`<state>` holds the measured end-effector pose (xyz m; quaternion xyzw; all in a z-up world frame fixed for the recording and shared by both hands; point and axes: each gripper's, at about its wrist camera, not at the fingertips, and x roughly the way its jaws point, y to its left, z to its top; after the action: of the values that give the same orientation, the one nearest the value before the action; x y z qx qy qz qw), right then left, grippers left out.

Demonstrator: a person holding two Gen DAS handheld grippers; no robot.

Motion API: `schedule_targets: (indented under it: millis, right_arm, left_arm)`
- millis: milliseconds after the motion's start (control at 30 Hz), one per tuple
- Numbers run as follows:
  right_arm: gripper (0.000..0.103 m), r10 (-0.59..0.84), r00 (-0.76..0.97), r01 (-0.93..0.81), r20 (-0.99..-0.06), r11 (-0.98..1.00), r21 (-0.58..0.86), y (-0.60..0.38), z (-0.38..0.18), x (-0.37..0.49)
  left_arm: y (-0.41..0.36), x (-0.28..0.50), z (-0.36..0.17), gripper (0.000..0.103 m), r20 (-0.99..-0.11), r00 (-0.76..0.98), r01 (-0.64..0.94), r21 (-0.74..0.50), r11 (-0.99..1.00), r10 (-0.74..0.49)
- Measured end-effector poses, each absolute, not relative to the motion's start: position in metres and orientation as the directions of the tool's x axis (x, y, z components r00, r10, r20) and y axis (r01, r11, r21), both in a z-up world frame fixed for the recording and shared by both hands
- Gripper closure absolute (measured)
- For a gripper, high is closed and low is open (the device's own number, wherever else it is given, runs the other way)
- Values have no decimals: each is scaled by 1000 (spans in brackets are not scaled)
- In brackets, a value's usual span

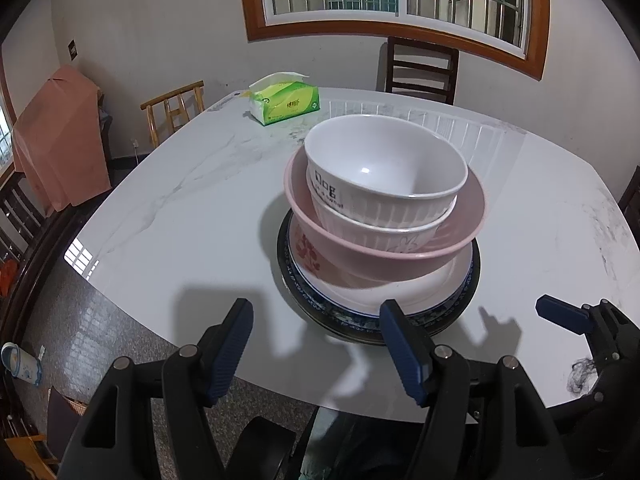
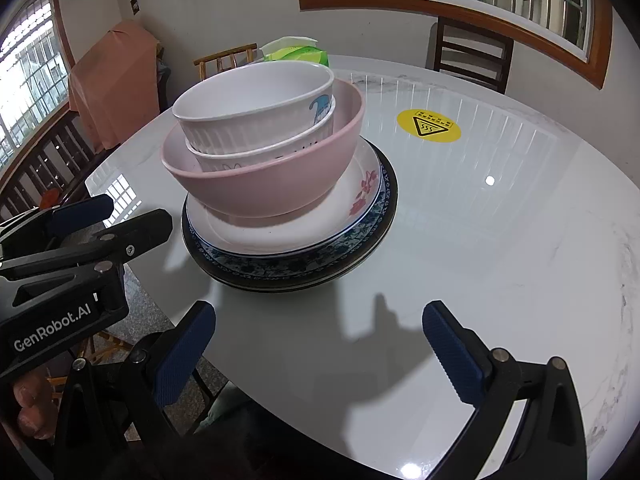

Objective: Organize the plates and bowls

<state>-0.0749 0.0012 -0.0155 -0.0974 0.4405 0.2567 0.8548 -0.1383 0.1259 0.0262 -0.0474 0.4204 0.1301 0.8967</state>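
Observation:
One stack of dishes stands on the white marble table (image 1: 200, 208). A dark plate (image 1: 472, 284) is at the bottom, then a blue-patterned plate (image 1: 352, 316), a white plate with red flowers (image 1: 400, 286) and a tilted pink bowl (image 1: 384, 258). Two white ribbed bowls nest in the pink bowl, the top bowl (image 1: 384, 168) lettered on its side. The same stack (image 2: 280, 168) shows in the right wrist view. My left gripper (image 1: 316, 316) hangs open just in front of the stack, holding nothing. My right gripper (image 2: 318, 318) is open and empty, right of the left one.
A green tissue box (image 1: 286, 104) lies at the table's far side. A yellow warning sticker (image 2: 429, 125) marks the tabletop right of the stack. Chairs (image 1: 420, 70) stand around the table. A peach cloth (image 1: 60, 136) drapes furniture by the wall. The table's near edge (image 1: 280, 388) lies under the grippers.

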Motion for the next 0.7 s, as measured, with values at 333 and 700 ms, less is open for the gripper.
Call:
schedule_targets:
  millis: [333, 700]
  right_arm:
    - [0, 353, 473, -530, -807, 846, 59, 3, -16, -75]
    - [0, 355, 468, -538, -809, 841, 58, 4, -16, -74]
  left_arm:
    - [131, -137, 26, 36, -768, 609, -284, 23, 958, 199]
    - [137, -137, 25, 36, -773, 604, -296, 9, 955, 195]
